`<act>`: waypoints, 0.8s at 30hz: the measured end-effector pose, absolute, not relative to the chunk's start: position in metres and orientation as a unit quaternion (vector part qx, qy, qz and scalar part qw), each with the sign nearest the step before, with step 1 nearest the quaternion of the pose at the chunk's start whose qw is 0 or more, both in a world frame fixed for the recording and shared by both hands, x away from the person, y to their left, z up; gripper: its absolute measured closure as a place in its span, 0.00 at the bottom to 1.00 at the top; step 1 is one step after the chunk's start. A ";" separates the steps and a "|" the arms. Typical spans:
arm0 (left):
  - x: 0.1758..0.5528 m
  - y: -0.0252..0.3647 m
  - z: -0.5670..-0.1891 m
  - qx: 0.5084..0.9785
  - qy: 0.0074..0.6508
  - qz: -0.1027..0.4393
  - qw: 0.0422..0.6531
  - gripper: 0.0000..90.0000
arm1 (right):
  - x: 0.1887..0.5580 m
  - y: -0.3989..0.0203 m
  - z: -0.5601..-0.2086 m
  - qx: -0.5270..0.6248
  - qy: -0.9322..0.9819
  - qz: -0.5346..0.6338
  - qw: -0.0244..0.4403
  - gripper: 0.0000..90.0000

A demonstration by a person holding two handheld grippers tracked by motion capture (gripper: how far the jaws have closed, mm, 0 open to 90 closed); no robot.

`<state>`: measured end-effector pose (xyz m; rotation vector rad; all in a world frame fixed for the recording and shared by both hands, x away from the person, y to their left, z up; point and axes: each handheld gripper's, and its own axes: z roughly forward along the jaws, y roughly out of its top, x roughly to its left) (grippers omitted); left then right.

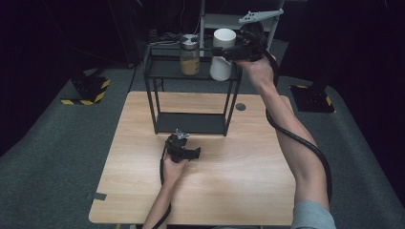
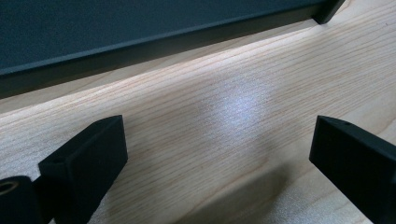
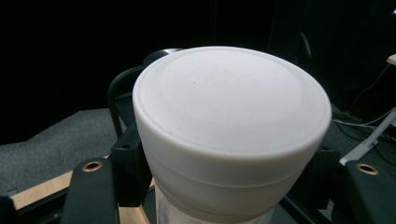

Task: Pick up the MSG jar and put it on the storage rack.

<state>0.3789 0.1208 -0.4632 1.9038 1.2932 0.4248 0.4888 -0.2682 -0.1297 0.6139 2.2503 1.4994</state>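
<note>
A dark room with grey carpet and yellow-black hazard tape on stand bases surrounds a light wooden desk [image 1: 229,181], on whose far half a black two-tier wire shelf [image 1: 191,98] is stood. On the upper tier a glass jar [image 1: 189,55] with a metal lid and amber contents is seen, and just beside it, toward the shelf's right end, a white canister [image 1: 222,55] is held. The right claw [image 1: 224,51] is clamped on the canister just below its broad white lid [image 3: 231,105], its jaws pressed against either side, so that the tall container is kept upright; whether its base rests on the tier or is held just clear of it cannot be told. The grip near the top is judged to suit carrying over the shelf's rail. The left claw [image 1: 188,151] is rested low on the desk in front of the shelf's lower tier, its jaws spread apart with nothing between them over bare wood grain [image 2: 224,116], presumably parked out of the way while the other hand works. A small round grommet [image 1: 240,107] is set in the desk to the right of the shelf.
</note>
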 end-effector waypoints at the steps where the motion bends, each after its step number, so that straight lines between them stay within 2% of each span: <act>1: 0.379 0.121 -0.463 0.749 0.509 0.167 0.390 0.05 | 0.491 -0.267 -0.130 0.221 0.797 0.531 0.184 0.39; 24: 0.379 0.121 -0.463 0.749 0.509 0.166 0.390 0.05 | 0.505 -0.260 -0.139 0.245 0.789 0.531 0.185 0.39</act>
